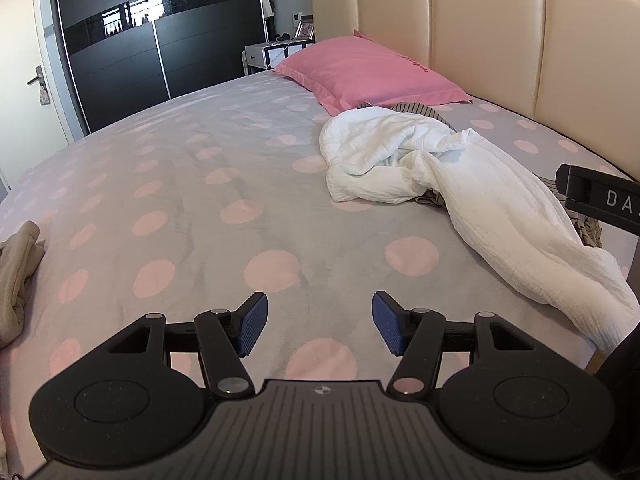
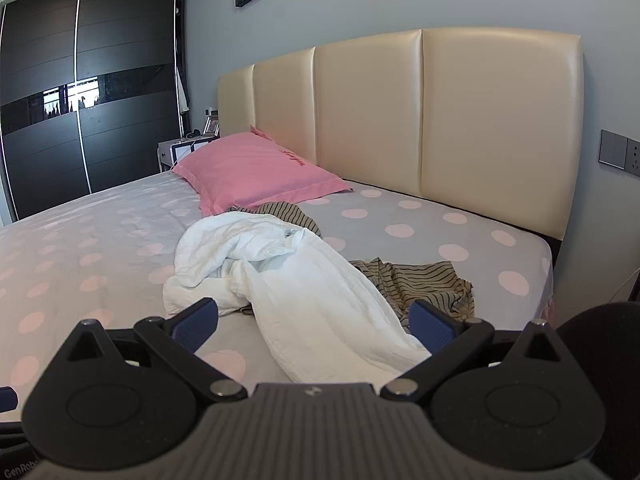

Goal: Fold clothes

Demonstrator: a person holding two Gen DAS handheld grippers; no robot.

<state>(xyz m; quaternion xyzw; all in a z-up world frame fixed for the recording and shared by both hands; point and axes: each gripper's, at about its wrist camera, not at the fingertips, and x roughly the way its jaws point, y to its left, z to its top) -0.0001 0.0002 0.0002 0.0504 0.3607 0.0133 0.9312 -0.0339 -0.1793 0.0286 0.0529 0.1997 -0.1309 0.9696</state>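
Note:
A crumpled white garment (image 1: 448, 172) (image 2: 296, 280) lies in a long heap across the bed's right side, over a brown striped garment (image 2: 424, 284) (image 1: 428, 111) that shows beneath it and to its right. My left gripper (image 1: 320, 326) hovers open over bare sheet, to the left of the white garment's near end, nothing between its blue pads. My right gripper (image 2: 314, 322) is open too, and the white garment's near end lies below the gap between its fingers. Part of the right gripper (image 1: 600, 200) shows at the left wrist view's right edge.
The bed (image 1: 180, 208) has a grey sheet with pink dots, a pink pillow (image 1: 360, 68) and a cream headboard (image 2: 400, 112). A beige garment (image 1: 18, 272) lies at the bed's left edge. A dark wardrobe (image 1: 120, 40) and a nightstand (image 1: 268, 54) stand beyond.

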